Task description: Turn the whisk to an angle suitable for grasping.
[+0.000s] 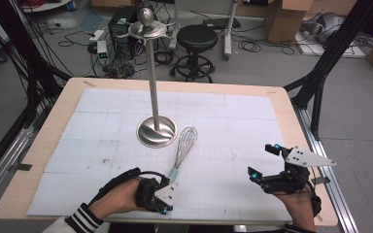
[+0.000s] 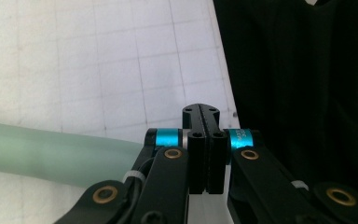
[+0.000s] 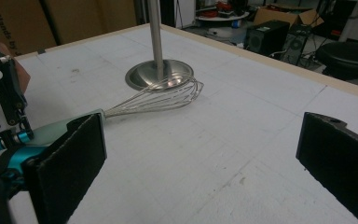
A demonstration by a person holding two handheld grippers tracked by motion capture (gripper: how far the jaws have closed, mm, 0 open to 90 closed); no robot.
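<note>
whisk [image 1: 183, 147]: flat on surface, wire head just beside stand base [image 1: 156, 132], handle running toward left claw [image 1: 167, 208] | left claw: together, beside handle end, nearer | right claw [image 1: 264, 162]: apart, empty, well off

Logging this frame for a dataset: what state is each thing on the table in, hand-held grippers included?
Whisk: lying flat on the mat, wire head beside the stand's base.
Utensil stand: upright, hooks bare.
Left hand-held gripper: jaws shut, beside the whisk's green handle, not on it.
Right hand-held gripper: jaws wide open, holding nothing.
</note>
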